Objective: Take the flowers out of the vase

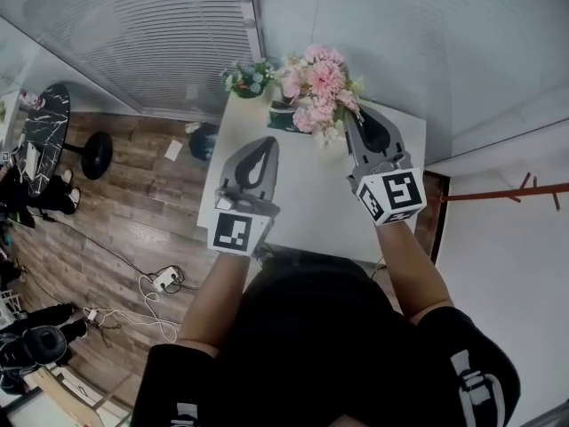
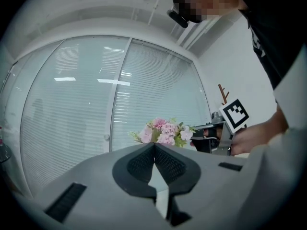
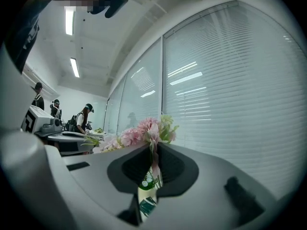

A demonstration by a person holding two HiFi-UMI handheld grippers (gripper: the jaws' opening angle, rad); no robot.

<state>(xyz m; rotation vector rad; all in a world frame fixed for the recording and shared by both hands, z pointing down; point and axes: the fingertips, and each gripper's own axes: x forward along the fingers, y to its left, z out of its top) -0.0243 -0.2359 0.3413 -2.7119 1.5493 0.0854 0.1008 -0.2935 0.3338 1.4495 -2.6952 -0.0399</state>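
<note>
The pink flowers (image 1: 318,92) are pinched by the stem between the jaws of the right hand-held gripper (image 1: 348,116), with the blooms raised above the far edge of the white counter (image 1: 302,203). The left hand-held gripper (image 1: 265,142) is seen pressed together and empty, over the counter's left edge

Grey left claw (image 1: 269,140), right claw (image 1: 349,118); 2 marker cubes (image 1: 236,231); black shirt (image 1: 329,345).

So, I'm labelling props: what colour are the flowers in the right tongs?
The flowers are mostly pink, a few paler; clearest in the head view.
</note>
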